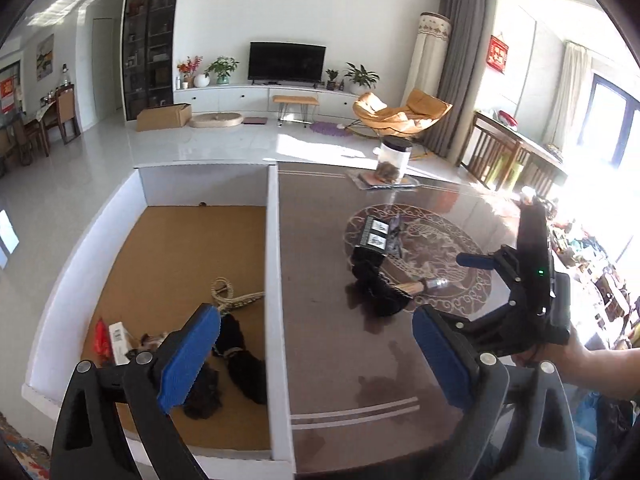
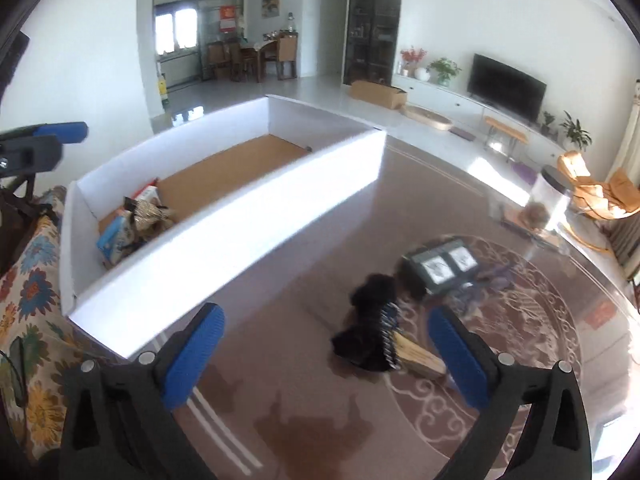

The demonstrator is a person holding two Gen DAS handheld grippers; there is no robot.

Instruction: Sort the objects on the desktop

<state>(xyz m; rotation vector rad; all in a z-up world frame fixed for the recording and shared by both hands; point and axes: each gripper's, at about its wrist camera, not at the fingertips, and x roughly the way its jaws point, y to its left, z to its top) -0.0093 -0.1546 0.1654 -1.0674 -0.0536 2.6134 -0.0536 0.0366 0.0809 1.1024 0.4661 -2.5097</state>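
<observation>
A black fuzzy bundle with a chain and a wooden handle (image 2: 372,340) lies on the brown table (image 2: 280,360), just ahead of my open right gripper (image 2: 324,356) and between its blue pads, which do not touch it. Behind it lies a dark flat box with two pictures (image 2: 440,266). My left gripper (image 1: 316,356) stands open and empty over the right wall of the white sorting box (image 1: 274,240). The bundle (image 1: 380,284) and picture box (image 1: 374,236) lie to its right. In the box lie a rope (image 1: 232,298), black fuzzy pieces (image 1: 240,356) and packets (image 1: 114,340).
A clear jar with a dark lid (image 1: 394,160) stands on a tray at the table's far side. A person's hand (image 1: 580,356) holds the right gripper. A flowered cushion (image 2: 28,320) lies left of the box. Dark stains (image 2: 312,432) mark the table near me.
</observation>
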